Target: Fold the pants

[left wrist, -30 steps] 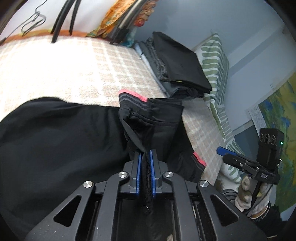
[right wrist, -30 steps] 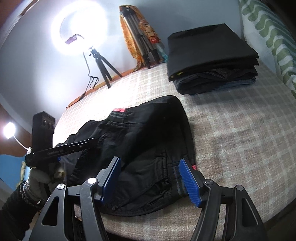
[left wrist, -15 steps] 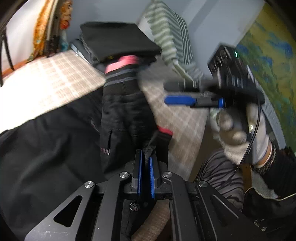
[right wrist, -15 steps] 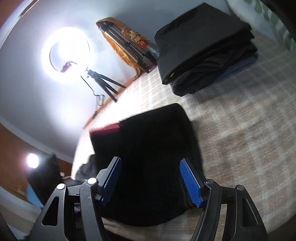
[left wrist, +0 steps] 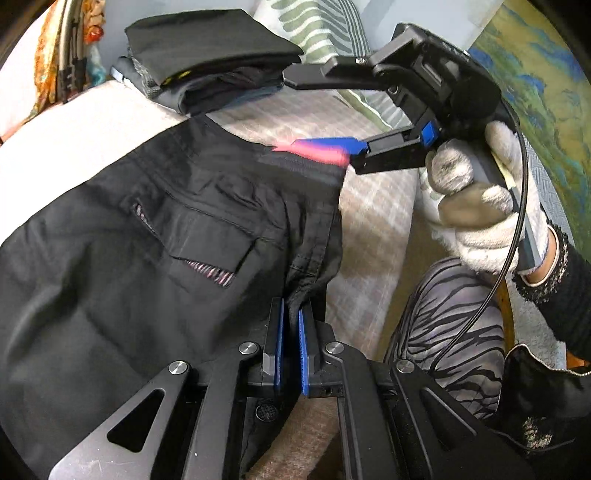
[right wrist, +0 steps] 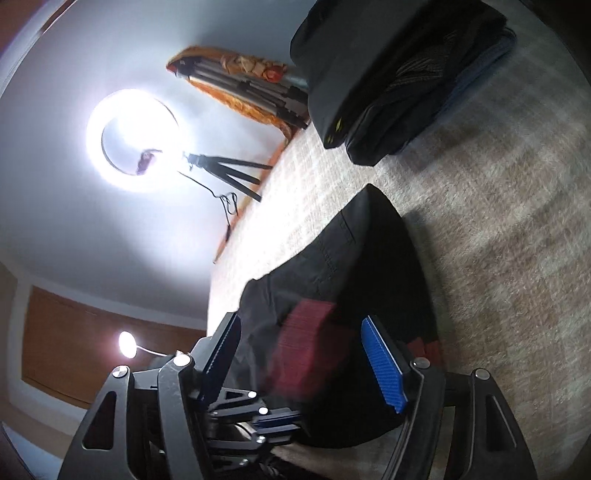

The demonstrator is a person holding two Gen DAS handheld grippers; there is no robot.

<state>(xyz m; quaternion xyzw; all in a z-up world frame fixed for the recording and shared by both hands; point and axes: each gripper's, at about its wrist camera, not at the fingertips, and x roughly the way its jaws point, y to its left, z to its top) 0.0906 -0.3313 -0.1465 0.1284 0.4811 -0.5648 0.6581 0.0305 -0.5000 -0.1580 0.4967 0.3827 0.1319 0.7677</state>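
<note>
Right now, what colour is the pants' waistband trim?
Pink, on black pants; the trim shows best in the left wrist view.

— What sort of place is this?

— A bedroom in a home. There is a bed [right wrist: 498,229] under a pale checked cover, with a stack of folded clothes [left wrist: 210,62] on it and a green-and-white leaf-patterned pillow [left wrist: 325,33] at the wall.

— Anything else?

— A lit ring light [right wrist: 135,142] on a small tripod [right wrist: 236,173] — and a colourful painted hanging [left wrist: 532,96] on the wall.
</note>
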